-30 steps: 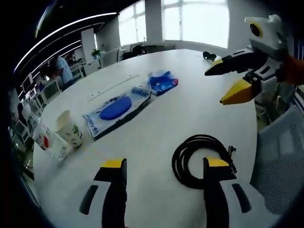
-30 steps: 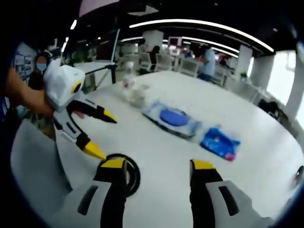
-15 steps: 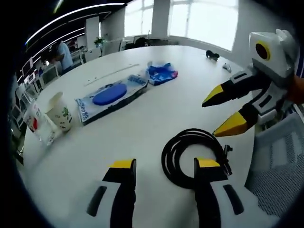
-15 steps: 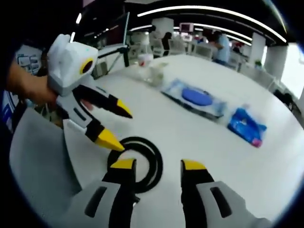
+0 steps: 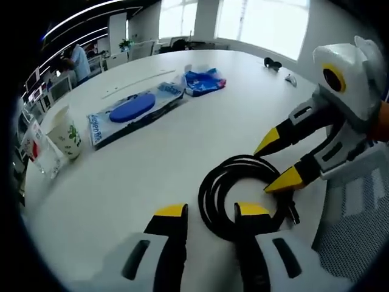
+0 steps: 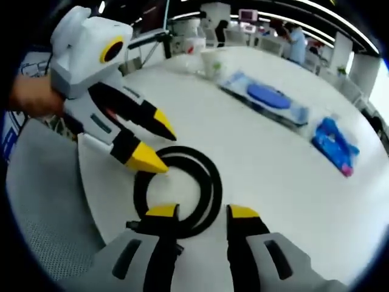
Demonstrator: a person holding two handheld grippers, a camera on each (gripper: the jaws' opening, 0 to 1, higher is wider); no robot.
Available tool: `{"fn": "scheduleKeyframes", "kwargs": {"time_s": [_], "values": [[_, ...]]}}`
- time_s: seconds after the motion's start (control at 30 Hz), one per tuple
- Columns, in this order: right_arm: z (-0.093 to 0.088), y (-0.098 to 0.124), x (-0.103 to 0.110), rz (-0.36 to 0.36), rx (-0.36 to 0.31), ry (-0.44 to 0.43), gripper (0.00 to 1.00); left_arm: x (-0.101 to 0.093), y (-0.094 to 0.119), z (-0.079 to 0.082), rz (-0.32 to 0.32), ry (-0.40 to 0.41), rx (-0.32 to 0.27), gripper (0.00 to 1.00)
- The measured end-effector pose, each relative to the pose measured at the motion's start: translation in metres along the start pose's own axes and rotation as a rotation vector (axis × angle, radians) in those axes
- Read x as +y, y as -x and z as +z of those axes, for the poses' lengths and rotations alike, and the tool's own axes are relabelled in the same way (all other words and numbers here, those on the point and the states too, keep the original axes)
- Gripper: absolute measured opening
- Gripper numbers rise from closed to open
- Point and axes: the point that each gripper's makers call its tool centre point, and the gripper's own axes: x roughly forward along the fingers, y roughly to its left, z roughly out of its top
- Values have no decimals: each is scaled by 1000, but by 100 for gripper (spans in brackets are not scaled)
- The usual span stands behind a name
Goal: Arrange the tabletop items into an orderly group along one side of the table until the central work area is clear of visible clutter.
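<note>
A coiled black cable (image 5: 238, 193) (image 6: 177, 190) lies near the edge of the white table (image 5: 140, 176) (image 6: 279, 176). My left gripper (image 5: 212, 211) is open with its jaws fairly close, and the coil's left arc lies just ahead of them. In the right gripper view the left gripper (image 6: 157, 146) comes in from the left, its lower tip at the coil's far rim. My right gripper (image 6: 202, 212) is open over the coil's near rim. In the left gripper view the right gripper (image 5: 276, 161) hangs over the coil's right side.
Further along the table lie a clear pack with a blue disc (image 5: 129, 109) (image 6: 270, 97), a blue packet (image 5: 203, 81) (image 6: 334, 143), a paper cup (image 5: 64, 132) (image 6: 213, 64) and a clear cup with a red label (image 5: 36, 152). A grey mesh chair (image 5: 355, 207) (image 6: 36, 201) stands at the table edge.
Both grippers have come down and closer to the cable coil. The jaw gap of each has narrowed. The cable and the other items lie where they were.
</note>
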Motion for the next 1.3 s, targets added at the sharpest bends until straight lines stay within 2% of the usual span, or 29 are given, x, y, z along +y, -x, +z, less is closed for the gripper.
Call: {"fn": "scheduleKeyframes", "kwargs": {"time_s": [0.1,0.2,0.47,0.53,0.77,1.03,1.2,1.3], "values": [[1,-2,0,4,-2,-3,27,4,-2,-1,0,-20,3,24],[3,-3,-1,0,6,1,25,6,-3,2,-1,-3,-1,24],[3,-4,-3,9,54,58,22,-1,-8,2,-3,-111,-17,17],[3,-4,-3,7,54,57,21,-1,-8,3,2,-97,-26,17],[3,-2,-9,-19,20,-34,13,0,-5,2,9,-40,-69,14],[7,3,-4,-15,-4,-40,6,0,-2,2,17,14,-92,12],[14,9,0,-3,-28,-52,6,0,5,3,12,12,-101,11],[18,11,0,0,-41,-48,5,2,8,5,6,45,-113,10]]}}
